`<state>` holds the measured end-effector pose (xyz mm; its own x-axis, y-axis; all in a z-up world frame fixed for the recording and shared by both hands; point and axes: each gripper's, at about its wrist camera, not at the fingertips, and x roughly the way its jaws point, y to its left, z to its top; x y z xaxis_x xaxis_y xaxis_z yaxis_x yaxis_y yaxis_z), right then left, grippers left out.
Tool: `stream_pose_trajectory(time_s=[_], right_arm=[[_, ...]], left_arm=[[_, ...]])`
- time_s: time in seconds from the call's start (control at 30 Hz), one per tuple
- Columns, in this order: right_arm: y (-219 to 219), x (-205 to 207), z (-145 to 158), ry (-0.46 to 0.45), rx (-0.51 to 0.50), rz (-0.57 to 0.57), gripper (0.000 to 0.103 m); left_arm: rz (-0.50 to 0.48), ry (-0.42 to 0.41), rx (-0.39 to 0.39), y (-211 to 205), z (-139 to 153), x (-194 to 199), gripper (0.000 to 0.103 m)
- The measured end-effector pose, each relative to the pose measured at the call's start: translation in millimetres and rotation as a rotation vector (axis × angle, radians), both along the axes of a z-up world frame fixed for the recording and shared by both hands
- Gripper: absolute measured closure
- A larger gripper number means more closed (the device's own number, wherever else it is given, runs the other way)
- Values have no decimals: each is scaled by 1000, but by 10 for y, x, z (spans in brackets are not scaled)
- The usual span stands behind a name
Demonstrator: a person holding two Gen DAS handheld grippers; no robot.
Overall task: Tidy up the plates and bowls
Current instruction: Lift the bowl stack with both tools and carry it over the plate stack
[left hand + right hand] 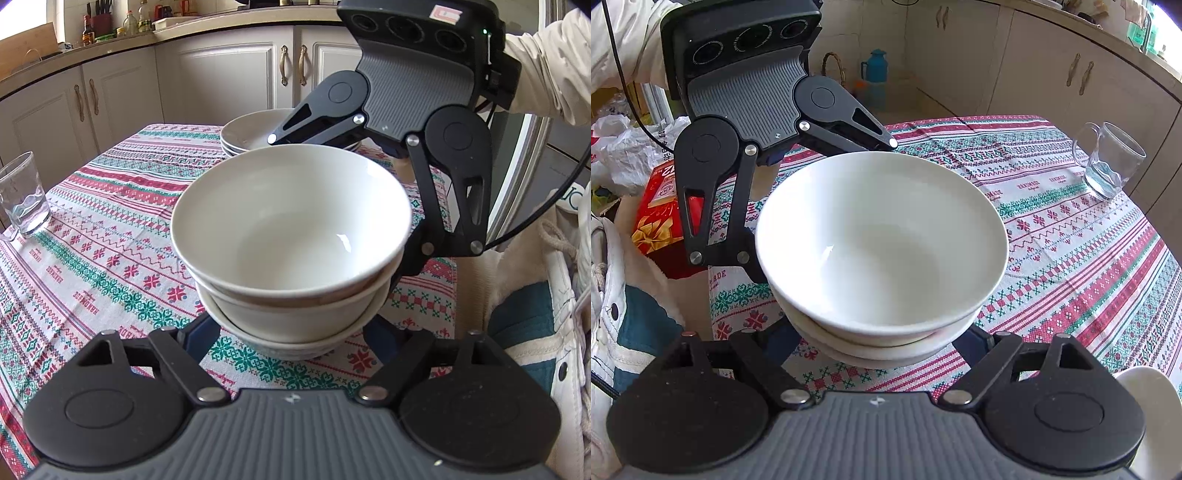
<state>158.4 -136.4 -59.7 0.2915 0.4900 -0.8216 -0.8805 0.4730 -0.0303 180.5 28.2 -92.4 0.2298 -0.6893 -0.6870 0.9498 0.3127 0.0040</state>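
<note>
Stack of bowls (291, 236) hemmed by both grippers, left gripper (288, 332) near, right gripper (369, 155) far. Plates (247, 133) obstruct far side. Glass (24, 195) at left edge; tablecloth (110, 229) between lies open

White crockery on a red, green and white patterned cloth

The stacked bowls (291, 236) are plain glossy white, as are the plates (247, 131) at 12 o'clock. The tablecloth (110, 229) carries cross-stitch bands of red and green snowflakes on white. At 9 o'clock stands a clear glass (23, 195); cabinets (122, 99) are cream.
</note>
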Motion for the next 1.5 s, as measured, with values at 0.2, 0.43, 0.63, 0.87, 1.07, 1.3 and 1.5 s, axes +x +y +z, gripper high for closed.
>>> stream_pose_trajectory(time_s=[0.2,0.43,0.63,0.87,1.07,1.3,1.5], right_arm=[[0,10,14,5,-2,0,13],[-59,-2,80,0,5,5,13],[-186,-8,167,-11,19,6,13],[-418,16,310,-35,25,-3,13],[-766,60,472,-73,18,-40,13],[-1220,190,565,-113,-21,-106,13],[-1593,322,486,-117,-44,-164,13]], left_arm=[[22,22,-1,-11,8,8,19],[39,26,1,-86,86,0,20],[47,14,8,-234,207,-12,20],[37,5,2,-523,361,58,20],[-12,-36,-17,-905,494,212,20],[-76,-61,-30,-1432,502,490,20],[-124,-56,-19,-1816,395,690,20]])
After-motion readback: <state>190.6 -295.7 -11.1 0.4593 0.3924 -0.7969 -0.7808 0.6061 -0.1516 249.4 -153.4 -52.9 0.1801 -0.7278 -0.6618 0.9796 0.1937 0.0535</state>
